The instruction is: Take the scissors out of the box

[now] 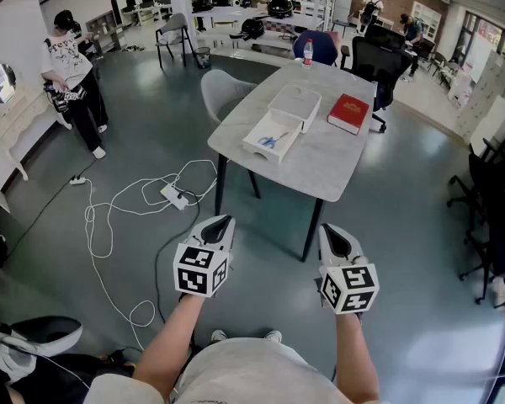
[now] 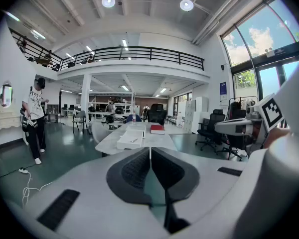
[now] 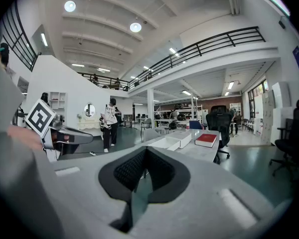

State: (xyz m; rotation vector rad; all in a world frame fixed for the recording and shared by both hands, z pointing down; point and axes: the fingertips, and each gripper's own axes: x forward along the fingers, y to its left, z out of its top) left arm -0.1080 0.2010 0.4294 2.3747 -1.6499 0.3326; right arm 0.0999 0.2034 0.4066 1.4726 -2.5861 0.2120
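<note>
While closed, left tool, right tool: square-marker cubes.

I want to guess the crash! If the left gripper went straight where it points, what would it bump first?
The left gripper would probably reach the near end of the grey table, by the open white box. Nothing stands before it, though depth is unclear.
</note>
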